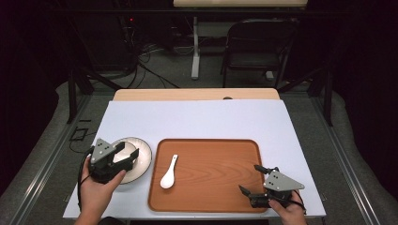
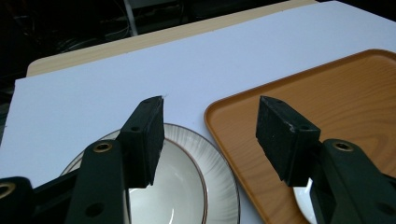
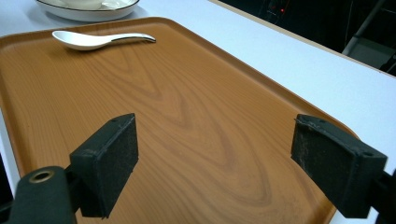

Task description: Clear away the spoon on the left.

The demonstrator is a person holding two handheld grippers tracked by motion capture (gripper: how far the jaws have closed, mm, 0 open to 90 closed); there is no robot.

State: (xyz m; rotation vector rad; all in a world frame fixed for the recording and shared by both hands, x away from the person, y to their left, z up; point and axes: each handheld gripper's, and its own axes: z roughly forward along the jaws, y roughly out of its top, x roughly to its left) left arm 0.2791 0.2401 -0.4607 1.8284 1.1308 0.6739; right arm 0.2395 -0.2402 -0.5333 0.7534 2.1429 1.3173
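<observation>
A white ribbed bowl (image 1: 141,154) sits on the white table cover, left of a wooden tray (image 1: 211,187). A white ceramic spoon (image 1: 169,173) lies on the tray's left part. My left gripper (image 1: 127,151) hovers over the bowl, open, nothing between its jaws; in the left gripper view the bowl (image 2: 187,182) lies below the left gripper (image 2: 210,135), with the tray (image 2: 336,102) to the right. My right gripper (image 1: 251,179) is open over the tray's front right corner. The right gripper view shows the right gripper (image 3: 215,158) above the tray (image 3: 187,116), the spoon (image 3: 93,39) and bowl (image 3: 88,9) farther off.
The white cover (image 1: 197,119) lies over a wooden table whose far edge (image 1: 197,94) shows. A dark chair (image 1: 258,42) and a table leg (image 1: 195,47) stand beyond on the grey floor, with cables at the back left.
</observation>
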